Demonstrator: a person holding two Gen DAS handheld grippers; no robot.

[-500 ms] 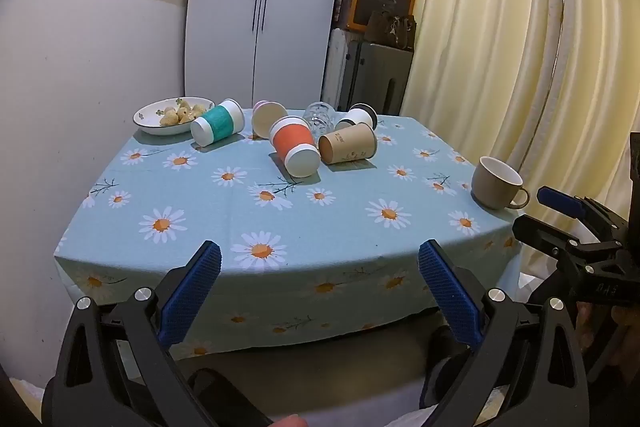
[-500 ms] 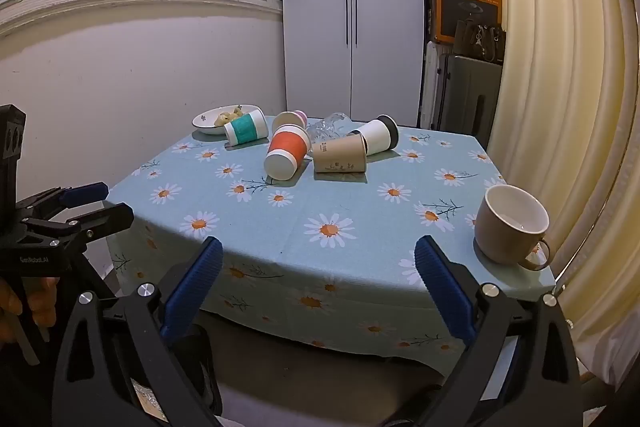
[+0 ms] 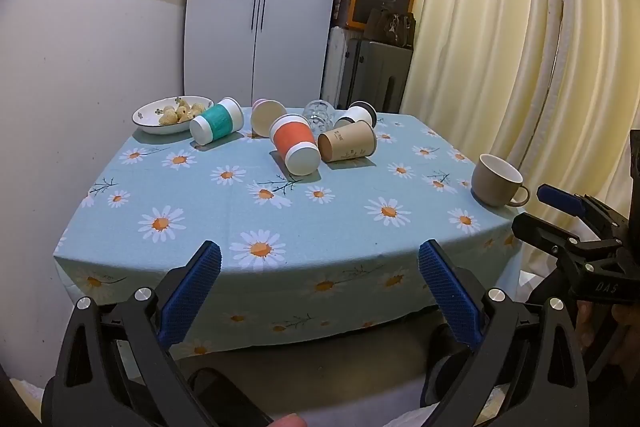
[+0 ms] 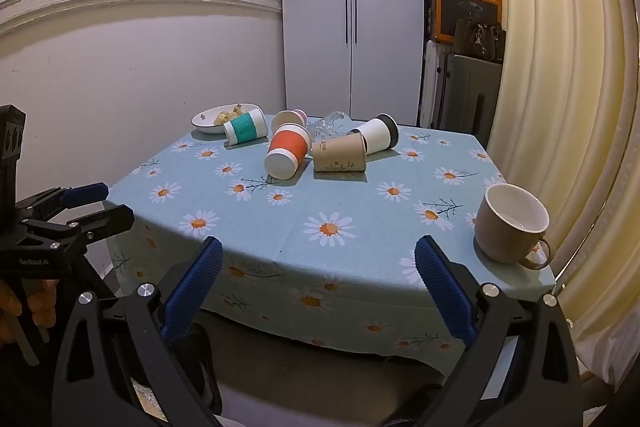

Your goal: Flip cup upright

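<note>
Several cups lie on their sides at the far middle of the table (image 3: 280, 223): an orange-banded cup (image 3: 295, 145) (image 4: 287, 151), a brown paper cup (image 3: 347, 146) (image 4: 339, 155), a teal-banded cup (image 3: 216, 121) (image 4: 245, 127), a pink cup (image 3: 267, 111), a white cup with a black lid (image 4: 376, 137) and a clear glass (image 3: 318, 115). A beige mug (image 3: 498, 179) (image 4: 512, 229) stands upright at the right edge. My left gripper (image 3: 319, 295) and right gripper (image 4: 318, 291) are both open and empty, in front of the table's near edge.
A white bowl of food (image 3: 173, 114) sits at the far left corner. A white wall is on the left, a cabinet (image 3: 260, 7) behind, and curtains (image 3: 520, 47) on the right. Each gripper shows at the side of the other's view.
Both views have shifted only slightly; both grippers stay open and the cups have not moved.
</note>
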